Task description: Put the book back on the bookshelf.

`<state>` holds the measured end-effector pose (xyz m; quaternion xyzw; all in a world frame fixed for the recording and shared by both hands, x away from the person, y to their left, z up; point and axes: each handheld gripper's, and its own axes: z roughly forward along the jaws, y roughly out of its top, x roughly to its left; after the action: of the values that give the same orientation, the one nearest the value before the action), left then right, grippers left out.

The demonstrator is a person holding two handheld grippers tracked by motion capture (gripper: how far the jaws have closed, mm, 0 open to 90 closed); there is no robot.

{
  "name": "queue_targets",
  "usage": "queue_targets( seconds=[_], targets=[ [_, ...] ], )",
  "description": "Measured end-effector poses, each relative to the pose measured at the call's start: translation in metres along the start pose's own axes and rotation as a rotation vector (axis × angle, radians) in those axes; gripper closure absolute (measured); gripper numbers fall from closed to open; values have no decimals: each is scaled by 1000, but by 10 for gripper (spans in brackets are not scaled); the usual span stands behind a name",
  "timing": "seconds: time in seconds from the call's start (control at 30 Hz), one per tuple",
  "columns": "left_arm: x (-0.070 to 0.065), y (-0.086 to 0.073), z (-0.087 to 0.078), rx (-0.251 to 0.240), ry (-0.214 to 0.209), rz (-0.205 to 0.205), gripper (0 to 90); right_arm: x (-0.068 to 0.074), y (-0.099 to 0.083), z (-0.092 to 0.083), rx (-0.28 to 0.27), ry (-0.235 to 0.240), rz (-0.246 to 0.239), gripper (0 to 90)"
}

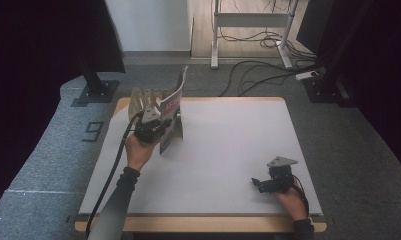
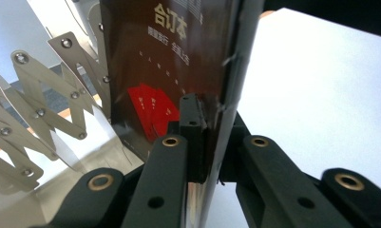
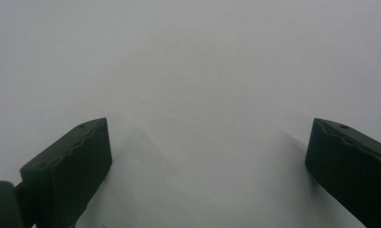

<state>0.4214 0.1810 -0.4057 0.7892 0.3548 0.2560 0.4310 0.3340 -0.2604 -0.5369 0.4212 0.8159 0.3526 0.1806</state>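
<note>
Left gripper view: left gripper (image 2: 204,137) pinches booklet (image 2: 178,71) upright beside rack (image 2: 45,99); it may snag. Right gripper (image 3: 207,161) gapes, empty.

High view: fixed above person's side, looks forward and down, whole white table (image 1: 228,150) plus floor beyond. Left gripper view: rides left gripper (image 2: 204,137), very close on clamped magazine (image 2: 178,61), metal rack (image 2: 41,104) beside; both also in high view. Right gripper view: faces bare tabletop, close.
</note>
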Motion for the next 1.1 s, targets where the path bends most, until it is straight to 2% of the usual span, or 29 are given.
queue_targets(
  seconds=[0.13, 0.2, 0.53, 0.67, 0.83, 1.0, 1.1],
  targets=[
    [1, 0, 0, 5, -19, -6, 818, 0, 0, 0, 1, 0, 1, 8],
    [0, -1, 0, 15, -42, -11, 764, 0, 0, 0, 0, 0, 0, 8],
    [-7, 0, -7, 40, -85, 22, 407, 0, 0, 0, 1, 0, 2, 9],
    [-11, 1, -14, 41, -107, 40, 318, 0, 0, 0, 0, -2, 1, 9],
    [-11, 2, -25, 11, -160, 15, 259, 0, 0, 0, 2, -1, 4, 9],
    [-10, 0, -34, -2, -167, 17, 243, 0, 1, 0, 4, 0, 3, 9],
    [-9, -2, -37, -4, -185, 10, 223, 0, 1, 0, 4, 0, 3, 9]
  ],
)
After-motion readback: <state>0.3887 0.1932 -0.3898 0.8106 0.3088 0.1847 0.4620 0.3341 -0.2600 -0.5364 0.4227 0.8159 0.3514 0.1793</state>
